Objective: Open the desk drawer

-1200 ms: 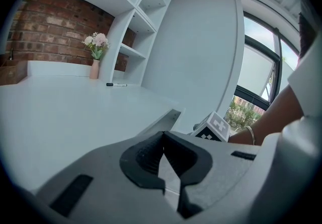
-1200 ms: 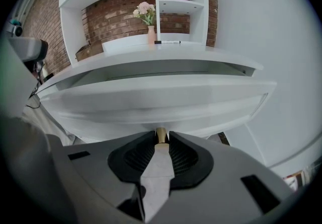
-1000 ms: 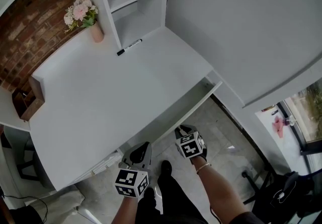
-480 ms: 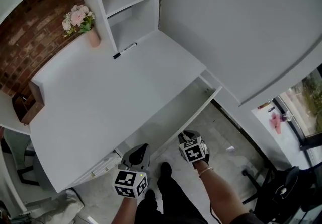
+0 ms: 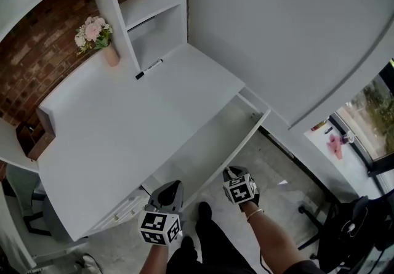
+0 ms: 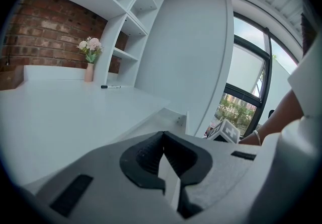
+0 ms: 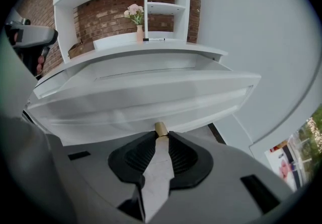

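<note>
You are mid-pull: your right gripper has its fingers pinched on the brass knob of the partly open drawer, your left gripper has its fingers closed on nothing, and the next move is to draw the drawer straight out toward you.

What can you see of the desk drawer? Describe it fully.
The desk drawer is white, wide and shallow, seemingly painted wood, and stands pulled partway out from under the desktop. The visible inside holds nothing. A small brass knob sits mid-front, and the right gripper is shut on it. Nothing else touches the drawer.
</note>
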Motion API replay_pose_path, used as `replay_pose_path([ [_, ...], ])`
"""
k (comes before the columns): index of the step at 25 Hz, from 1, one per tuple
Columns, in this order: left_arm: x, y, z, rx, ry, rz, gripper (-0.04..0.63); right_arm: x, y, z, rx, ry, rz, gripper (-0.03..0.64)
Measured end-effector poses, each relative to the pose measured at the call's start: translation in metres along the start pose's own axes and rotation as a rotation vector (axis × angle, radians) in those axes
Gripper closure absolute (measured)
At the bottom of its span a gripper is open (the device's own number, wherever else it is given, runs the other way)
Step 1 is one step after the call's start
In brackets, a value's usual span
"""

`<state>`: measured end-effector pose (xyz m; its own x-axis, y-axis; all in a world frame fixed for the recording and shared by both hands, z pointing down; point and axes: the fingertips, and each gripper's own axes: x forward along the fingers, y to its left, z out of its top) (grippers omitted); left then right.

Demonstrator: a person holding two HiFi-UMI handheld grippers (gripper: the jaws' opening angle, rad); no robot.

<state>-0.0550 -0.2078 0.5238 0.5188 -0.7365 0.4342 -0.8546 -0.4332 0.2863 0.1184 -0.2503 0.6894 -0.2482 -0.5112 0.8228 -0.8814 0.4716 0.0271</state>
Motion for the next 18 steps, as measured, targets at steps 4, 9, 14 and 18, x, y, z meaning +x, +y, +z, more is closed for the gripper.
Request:
replay_pose_path([
  [4,-0.008,0.001,-0.001,0.003,-0.004,-0.004,0.586,-0.01,0.0,-0.007,0.054,-0.003,-0.033,0.543],
  [9,-0.019,0.001,-0.003,0.013,-0.009,-0.013,0.586,-0.032,0.006,-0.017,0.144,-0.037,-0.069,0.6],
  [14,-0.031,-0.001,-0.006,0.024,-0.013,-0.022,0.586,-0.063,0.022,-0.012,0.188,-0.137,-0.044,0.607],
  [18,-0.044,-0.004,-0.008,0.039,-0.017,-0.027,0.586,-0.094,0.035,-0.002,0.235,-0.232,-0.023,0.611],
])
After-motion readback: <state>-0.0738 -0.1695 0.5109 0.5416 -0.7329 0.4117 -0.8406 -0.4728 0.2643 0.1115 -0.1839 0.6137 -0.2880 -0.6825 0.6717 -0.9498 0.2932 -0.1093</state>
